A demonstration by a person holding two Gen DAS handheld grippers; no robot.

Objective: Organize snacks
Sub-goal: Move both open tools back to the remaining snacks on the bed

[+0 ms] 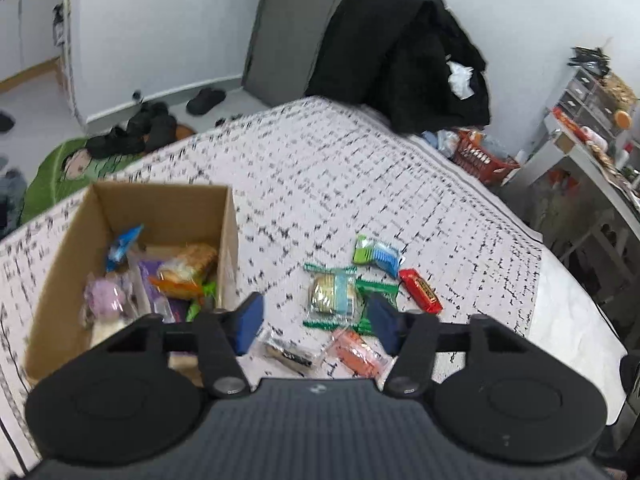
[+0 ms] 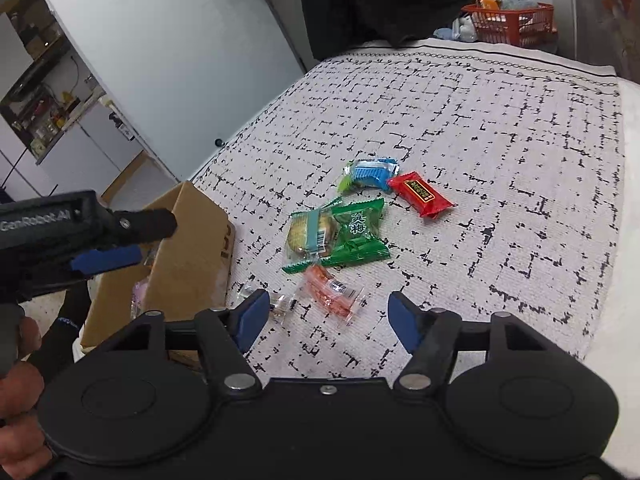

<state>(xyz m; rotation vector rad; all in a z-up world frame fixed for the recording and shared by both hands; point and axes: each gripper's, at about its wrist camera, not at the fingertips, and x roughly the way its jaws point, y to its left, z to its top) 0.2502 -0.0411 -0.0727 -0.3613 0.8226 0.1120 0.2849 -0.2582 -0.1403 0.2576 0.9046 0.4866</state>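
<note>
- Your work surface is a table under a white cloth point(image 2: 460, 128) with a broken black grid pattern; a red basket point(image 2: 516, 26) and a dark garment point(image 1: 404, 48) sit past its far edge
- On your left stands an open cardboard box point(image 1: 230, 232), already holding several wrapped snacks, among them a blue packet point(image 1: 124, 246) and an orange one point(image 1: 176, 284)
- Loose snacks lie in a cluster on the cloth just right of the box: a clear-wrapped biscuit point(image 2: 310, 234) overlapping a green plum packet point(image 2: 358, 232), a blue-and-green packet point(image 2: 370, 172) touching a red bar point(image 2: 420, 194) beyond them, and an orange wrapper point(image 2: 332, 290) plus a small clear wrapper point(image 2: 280, 304) nearest you
- Your left gripper point(image 1: 316, 320) is spread wide and grasps nothing, hovering over the box's right wall and the near snacks
- Your right gripper point(image 2: 328, 320) is likewise released and empty, poised above the orange wrapper; in its view the left gripper shows at the left, over the box
</note>
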